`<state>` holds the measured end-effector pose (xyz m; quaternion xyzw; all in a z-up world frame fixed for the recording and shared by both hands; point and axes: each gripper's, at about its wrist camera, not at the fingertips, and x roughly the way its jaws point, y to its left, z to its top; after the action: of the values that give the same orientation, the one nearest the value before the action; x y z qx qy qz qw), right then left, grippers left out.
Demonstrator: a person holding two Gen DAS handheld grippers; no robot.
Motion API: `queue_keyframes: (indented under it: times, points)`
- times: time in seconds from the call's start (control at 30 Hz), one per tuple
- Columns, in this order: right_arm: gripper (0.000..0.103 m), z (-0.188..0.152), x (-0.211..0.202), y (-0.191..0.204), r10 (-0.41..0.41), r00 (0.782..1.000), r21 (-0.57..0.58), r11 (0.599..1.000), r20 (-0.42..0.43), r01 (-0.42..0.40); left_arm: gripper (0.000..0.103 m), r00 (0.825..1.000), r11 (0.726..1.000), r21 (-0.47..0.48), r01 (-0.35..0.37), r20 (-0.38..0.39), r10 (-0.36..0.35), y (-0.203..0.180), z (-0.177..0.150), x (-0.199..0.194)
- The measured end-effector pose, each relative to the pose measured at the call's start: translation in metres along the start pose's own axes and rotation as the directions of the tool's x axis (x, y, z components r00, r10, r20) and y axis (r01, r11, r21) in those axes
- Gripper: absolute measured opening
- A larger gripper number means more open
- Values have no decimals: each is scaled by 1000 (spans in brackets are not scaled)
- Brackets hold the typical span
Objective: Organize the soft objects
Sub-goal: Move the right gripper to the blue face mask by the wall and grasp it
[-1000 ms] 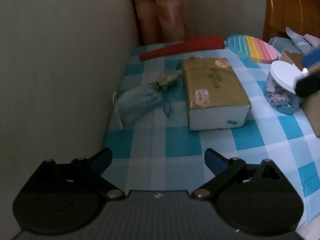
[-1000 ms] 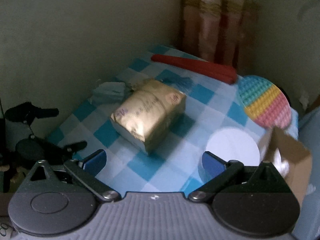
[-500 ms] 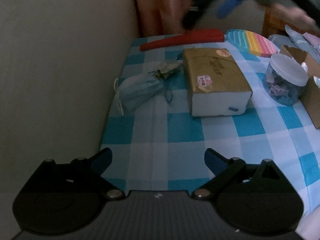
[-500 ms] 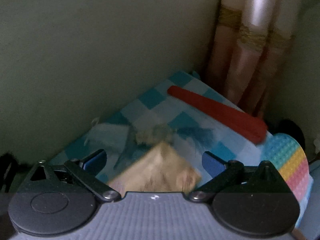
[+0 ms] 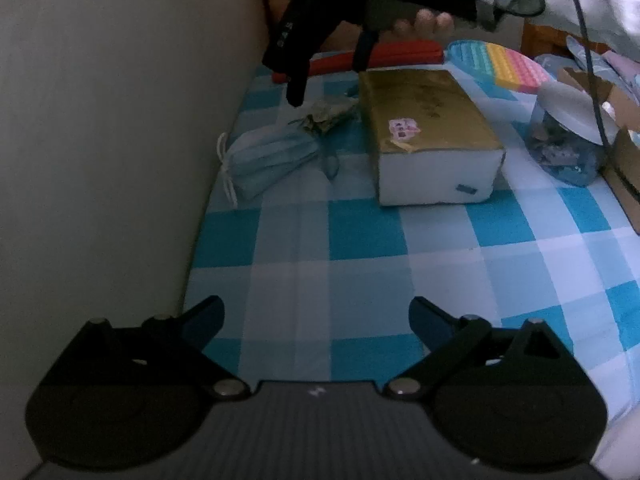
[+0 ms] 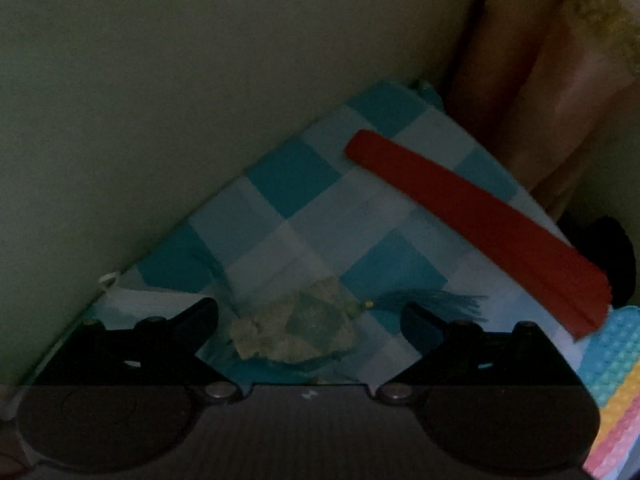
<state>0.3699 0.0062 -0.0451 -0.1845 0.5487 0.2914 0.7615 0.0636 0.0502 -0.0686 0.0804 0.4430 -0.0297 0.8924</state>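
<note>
A small pale green sachet with a blue tassel (image 6: 298,332) lies on the blue checked cloth; it also shows in the left wrist view (image 5: 326,114). My right gripper (image 6: 310,312) is open, its fingers on either side of the sachet and just above it; in the left wrist view it (image 5: 330,76) hangs over the sachet. A folded blue face mask (image 5: 268,162) lies by the wall, next to a gold-topped soft pack (image 5: 430,132). My left gripper (image 5: 316,318) is open and empty, low over the near cloth.
A red closed fan (image 6: 476,220) lies at the back. A rainbow pop-it pad (image 5: 498,64), a lidded clear jar (image 5: 568,136) and a cardboard box (image 5: 628,160) stand at the right. A wall (image 5: 120,140) borders the table's left edge; curtains (image 6: 540,80) hang behind.
My right gripper has swung from above the gold pack to the back left and come down over the sachet. My left gripper has stayed nearly still.
</note>
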Motion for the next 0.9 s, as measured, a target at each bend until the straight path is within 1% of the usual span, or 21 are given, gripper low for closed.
queue_keyframes:
  times: [0.13, 0.23, 0.3, 0.4, 0.5, 0.53, 0.67, 0.73, 0.8, 0.9]
  points:
    - [100, 1, 9, 3, 20, 1000, -2, 1000, -16, -20, 98, 1000, 1000, -3, 4, 0, -4, 1, 0, 1]
    - [99, 2, 6, 9, 71, 997, -16, 997, -6, -71, 98, 1000, 1000, -6, 7, 4, -7, 2, 0, 1]
    - [99, 0, 0, 18, 102, 995, -46, 994, 1, -102, 98, 1000, 1000, -6, 8, 4, -8, 2, -1, 1]
    - [96, -2, -5, 36, 156, 988, -108, 982, -7, -156, 98, 1000, 1000, -8, 14, 4, -14, 2, -2, 2]
    - [96, -5, -6, 52, 237, 971, -142, 961, -30, -239, 98, 1000, 1000, -10, 14, 1, -14, 3, -2, 2]
    - [96, -5, -5, 57, 250, 968, -148, 956, -37, -252, 98, 1000, 1000, -10, 13, 0, -13, 3, -2, 2]
    - [96, -6, 10, 75, 207, 975, -162, 962, -79, -218, 98, 1000, 1000, -12, 13, 3, -13, 4, -2, 1]
    - [96, -6, 16, 78, 210, 973, -144, 964, -92, -222, 98, 1000, 1000, -11, 11, 2, -11, 4, -2, 1]
    - [96, -7, 22, 81, 183, 978, -133, 972, -97, -195, 98, 1000, 1000, -11, 11, 1, -11, 4, -3, 1]
    - [97, -9, 30, 82, 173, 980, -104, 978, -101, -183, 98, 1000, 1000, -11, 15, 4, -15, 4, -3, 0]
